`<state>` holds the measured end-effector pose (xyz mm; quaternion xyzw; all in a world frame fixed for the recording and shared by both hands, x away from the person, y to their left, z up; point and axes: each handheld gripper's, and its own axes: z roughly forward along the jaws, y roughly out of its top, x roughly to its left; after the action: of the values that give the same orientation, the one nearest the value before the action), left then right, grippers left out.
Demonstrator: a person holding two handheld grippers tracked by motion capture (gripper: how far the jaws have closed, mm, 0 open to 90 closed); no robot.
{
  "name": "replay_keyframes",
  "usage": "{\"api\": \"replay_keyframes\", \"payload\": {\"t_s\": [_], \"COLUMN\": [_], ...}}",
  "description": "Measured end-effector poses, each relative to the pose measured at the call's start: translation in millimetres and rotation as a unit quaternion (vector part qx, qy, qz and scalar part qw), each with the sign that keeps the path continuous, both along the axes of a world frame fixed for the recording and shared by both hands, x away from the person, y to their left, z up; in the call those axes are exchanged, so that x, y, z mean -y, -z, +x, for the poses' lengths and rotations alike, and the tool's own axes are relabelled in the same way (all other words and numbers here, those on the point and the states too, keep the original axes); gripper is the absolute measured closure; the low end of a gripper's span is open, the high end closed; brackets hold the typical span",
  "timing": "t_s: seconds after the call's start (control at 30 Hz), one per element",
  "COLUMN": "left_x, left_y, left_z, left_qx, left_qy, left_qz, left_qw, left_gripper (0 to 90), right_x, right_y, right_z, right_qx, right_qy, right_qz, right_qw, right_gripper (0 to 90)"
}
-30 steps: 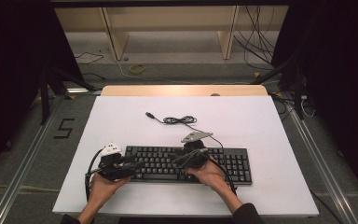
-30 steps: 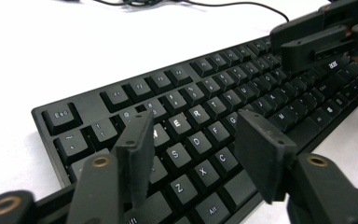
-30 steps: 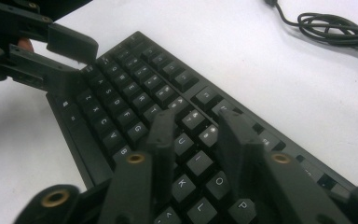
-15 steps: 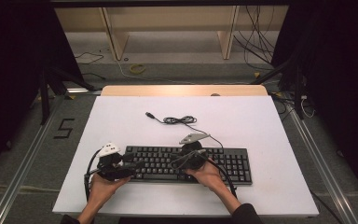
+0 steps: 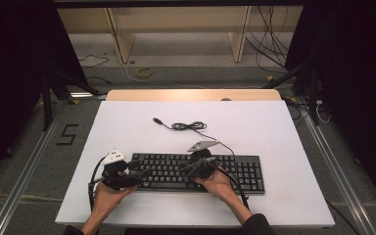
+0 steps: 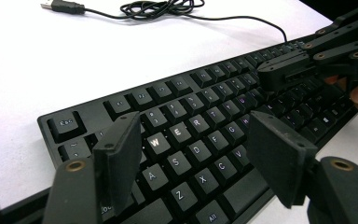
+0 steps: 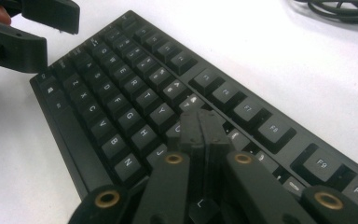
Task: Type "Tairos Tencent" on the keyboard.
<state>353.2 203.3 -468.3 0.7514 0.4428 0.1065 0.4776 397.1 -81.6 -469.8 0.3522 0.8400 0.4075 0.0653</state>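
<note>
Keyboard (image 5: 196, 172) near table's (image 5: 274, 132) front edge; bare surface beyond; both claws over keys.

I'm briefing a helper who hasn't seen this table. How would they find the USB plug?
Start at the white table and find the black keyboard near its front edge. A thin black cable runs from the keyboard's back into a loose coil; the USB plug is the small metal-tipped end beyond it.
</note>
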Motion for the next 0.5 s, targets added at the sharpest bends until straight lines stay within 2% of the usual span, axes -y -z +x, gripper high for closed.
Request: {"api": "replay_keyframes", "payload": {"t_s": [0.43, 0.5], "left_x": [0.7, 0.8], "left_y": [-0.2, -0.2], "left_z": [-0.6, -0.7], "left_qx": [0.002, 0.002], "left_qy": [0.004, 0.004], "left_qz": [-0.003, -0.003], "left_qw": [1.0000, 1.0000], "left_gripper": [33.9, 33.9], "right_x": [-2.0, -2.8], "right_y": [7.5, 9.7], "right_z": [1.5, 1.3], "right_qx": [-0.007, -0.005], "right_qy": [0.003, 0.001], "right_qz": [-0.013, -0.021], "right_qw": [0.9999, 0.9998], "right_gripper": [90.0, 90.0]}}
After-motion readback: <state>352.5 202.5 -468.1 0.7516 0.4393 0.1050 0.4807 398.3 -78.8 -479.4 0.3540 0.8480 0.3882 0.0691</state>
